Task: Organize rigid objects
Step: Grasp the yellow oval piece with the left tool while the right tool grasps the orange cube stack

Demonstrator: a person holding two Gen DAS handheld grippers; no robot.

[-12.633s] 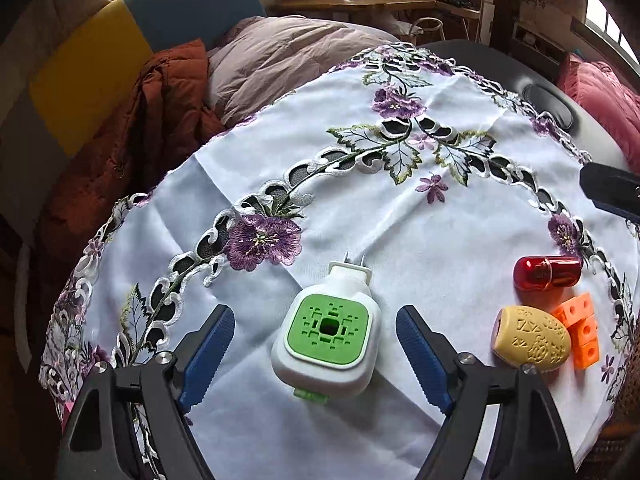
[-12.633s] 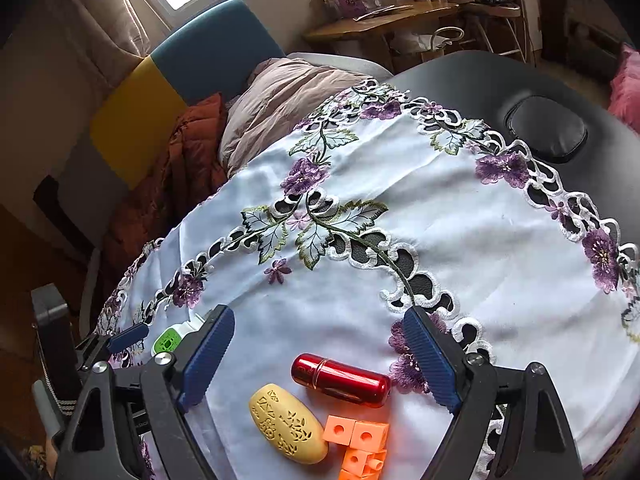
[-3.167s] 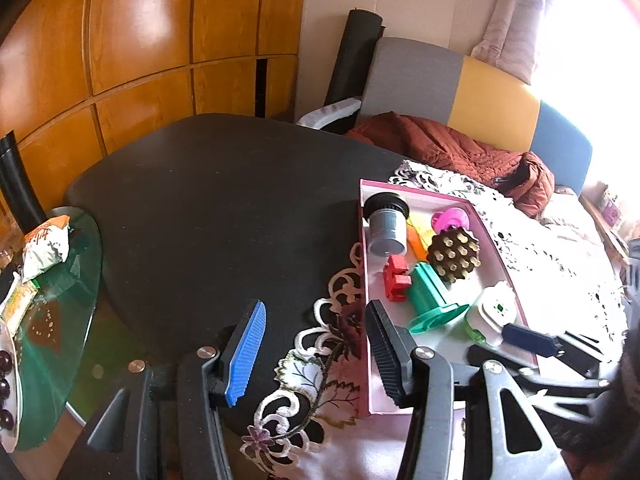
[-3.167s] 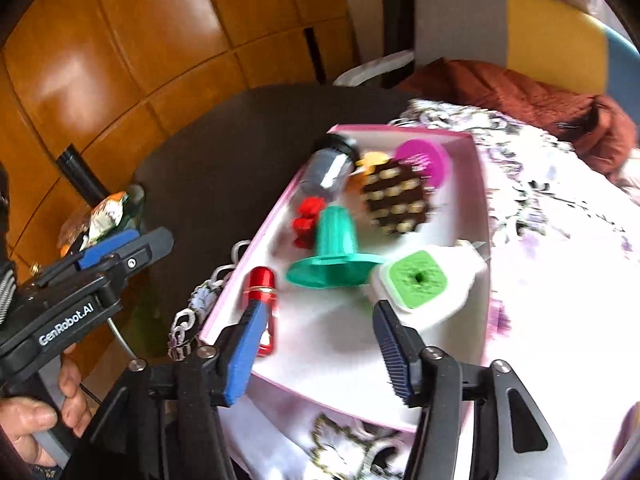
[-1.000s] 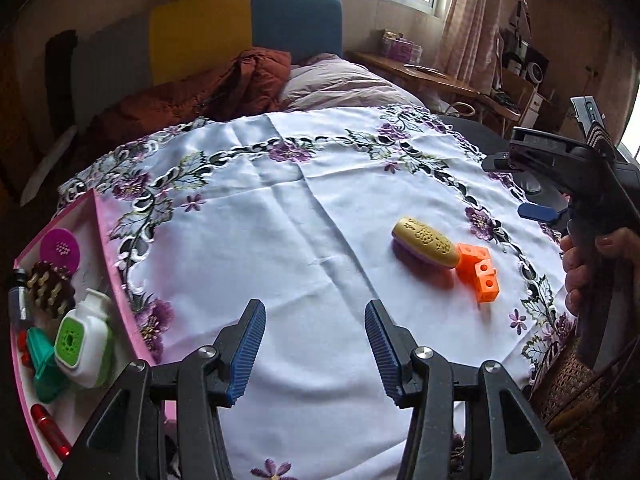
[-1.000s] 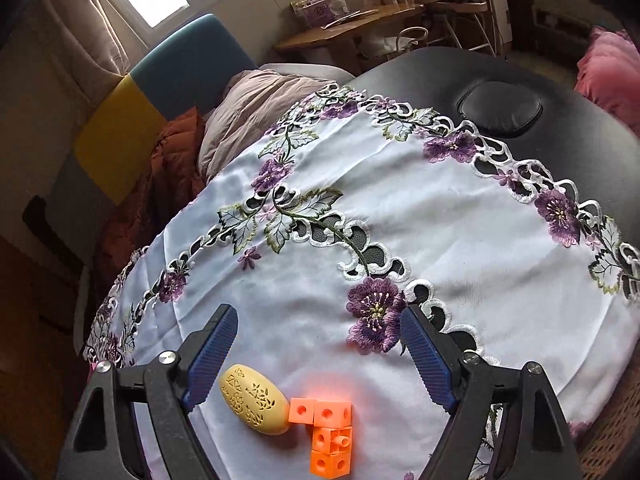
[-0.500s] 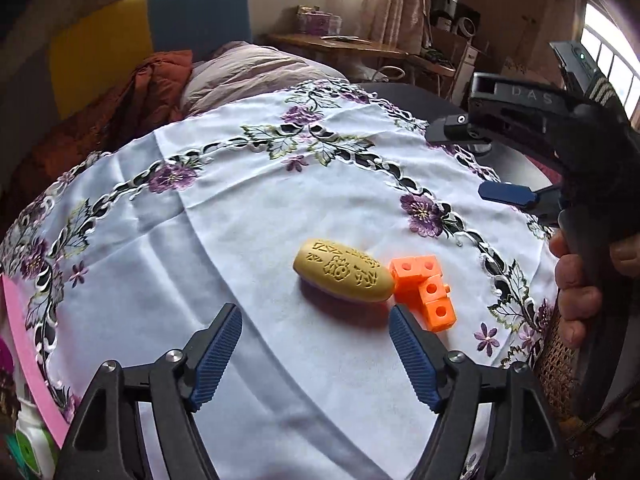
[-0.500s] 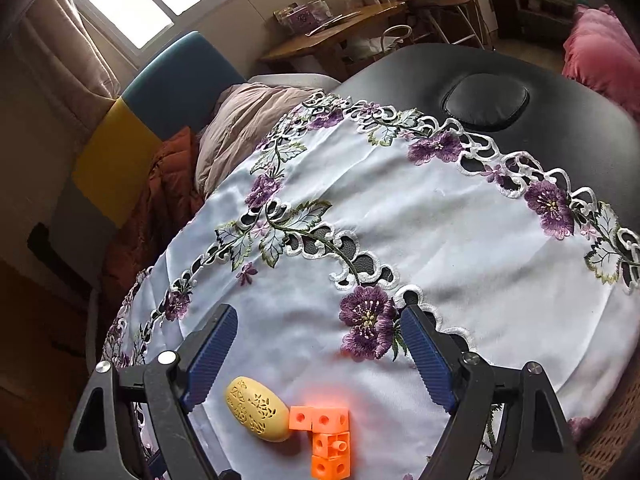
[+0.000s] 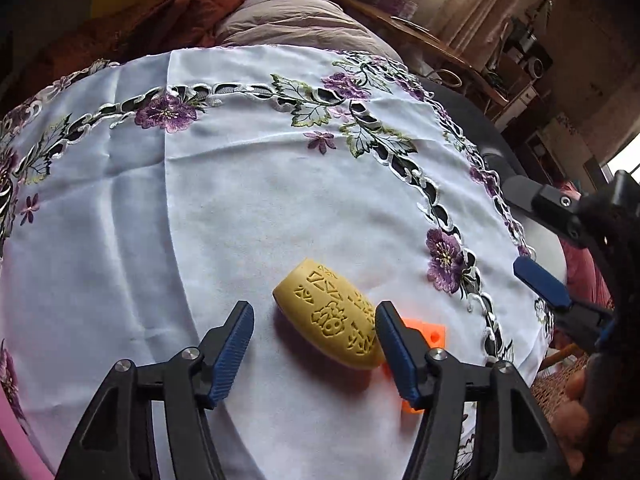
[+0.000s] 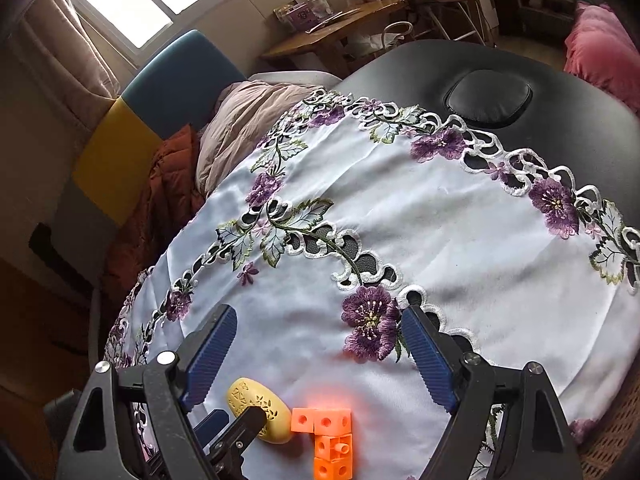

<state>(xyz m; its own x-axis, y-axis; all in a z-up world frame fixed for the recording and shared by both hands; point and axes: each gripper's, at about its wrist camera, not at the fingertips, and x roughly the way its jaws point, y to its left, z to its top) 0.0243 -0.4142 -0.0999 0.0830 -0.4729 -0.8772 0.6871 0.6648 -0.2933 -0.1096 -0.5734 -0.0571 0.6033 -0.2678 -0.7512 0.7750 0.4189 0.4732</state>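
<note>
A yellow carved oval piece [image 9: 332,320] lies on the white embroidered cloth [image 9: 200,200]. My left gripper [image 9: 316,340] straddles it. Its jaws are closing; the left pad still stands clear of the piece and the right pad is close beside it. Orange linked cubes [image 9: 434,332] sit just behind that right finger. In the right wrist view my right gripper [image 10: 320,344] hangs open above the cloth with nothing between its pads. The yellow piece [image 10: 260,404] and the orange cubes [image 10: 328,436] lie below it, near the frame's bottom.
A pink tray edge [image 9: 16,444] shows at the lower left of the left wrist view. The cloth's edge falls close to the right of the cubes. A black padded table [image 10: 520,80] runs on past the cloth, with bedding [image 10: 248,120] and a sofa behind.
My left gripper has come down and forward until its jaws sit on both sides of the yellow piece. They opened wide, then narrowed. The right gripper has hardly moved.
</note>
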